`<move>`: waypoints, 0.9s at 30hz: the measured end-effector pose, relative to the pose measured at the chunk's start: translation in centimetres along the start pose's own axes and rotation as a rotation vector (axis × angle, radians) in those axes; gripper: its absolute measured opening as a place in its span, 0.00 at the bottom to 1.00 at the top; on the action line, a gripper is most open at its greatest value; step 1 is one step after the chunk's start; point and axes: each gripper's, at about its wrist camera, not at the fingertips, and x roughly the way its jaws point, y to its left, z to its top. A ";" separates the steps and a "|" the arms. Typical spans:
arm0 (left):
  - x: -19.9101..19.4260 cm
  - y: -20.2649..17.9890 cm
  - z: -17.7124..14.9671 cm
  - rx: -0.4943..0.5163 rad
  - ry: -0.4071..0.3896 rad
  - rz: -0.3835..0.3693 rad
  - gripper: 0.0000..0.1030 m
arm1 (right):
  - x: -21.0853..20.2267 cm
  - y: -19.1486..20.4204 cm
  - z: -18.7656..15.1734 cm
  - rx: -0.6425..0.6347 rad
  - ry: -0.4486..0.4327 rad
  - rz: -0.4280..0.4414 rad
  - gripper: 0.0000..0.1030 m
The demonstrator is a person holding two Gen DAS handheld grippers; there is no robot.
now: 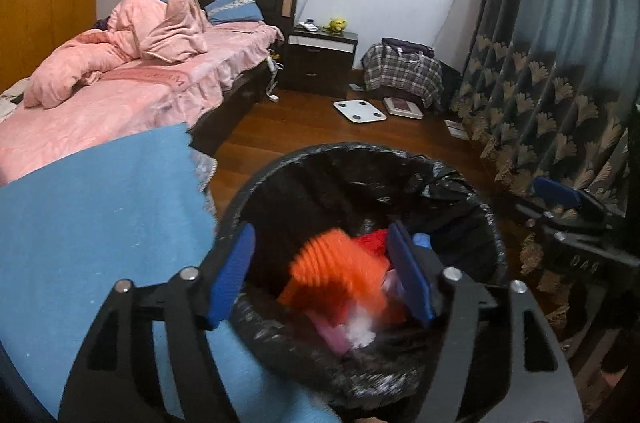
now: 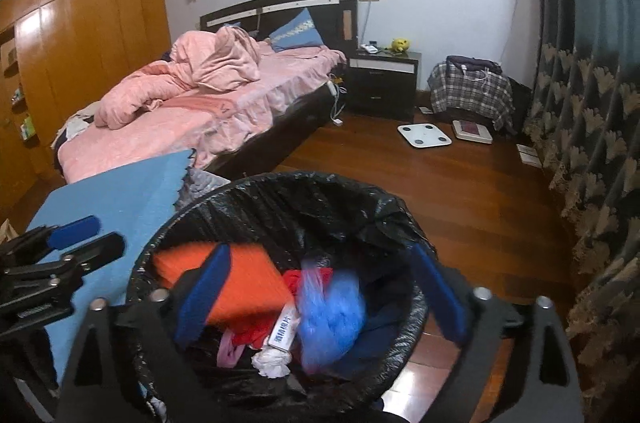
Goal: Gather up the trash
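A bin lined with a black bag (image 1: 360, 153) (image 2: 288, 185) stands on the wooden floor right below both grippers. My left gripper (image 1: 320, 275) hovers over its mouth, jaws apart. Between the pads is a blurred orange ribbed piece (image 1: 336, 271), and neither pad touches it. In the right wrist view that orange piece (image 2: 244, 287) sits among red, pink and white scraps inside the bin. My right gripper (image 2: 320, 297) is open wide over the bin, with a blurred blue plastic bag (image 2: 332, 311) loose between its pads.
A blue mat (image 1: 100, 223) lies left of the bin. Behind it stands a bed with pink bedding (image 2: 192, 111), then a dark nightstand (image 2: 382, 87). A white scale (image 2: 424, 135) and a plaid bag (image 2: 472, 91) sit on the floor. Patterned curtains (image 2: 592, 127) hang at the right.
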 end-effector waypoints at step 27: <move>-16.4 2.1 0.1 -0.048 -0.197 0.219 0.92 | -11.9 7.4 3.1 -0.068 -0.084 0.185 0.94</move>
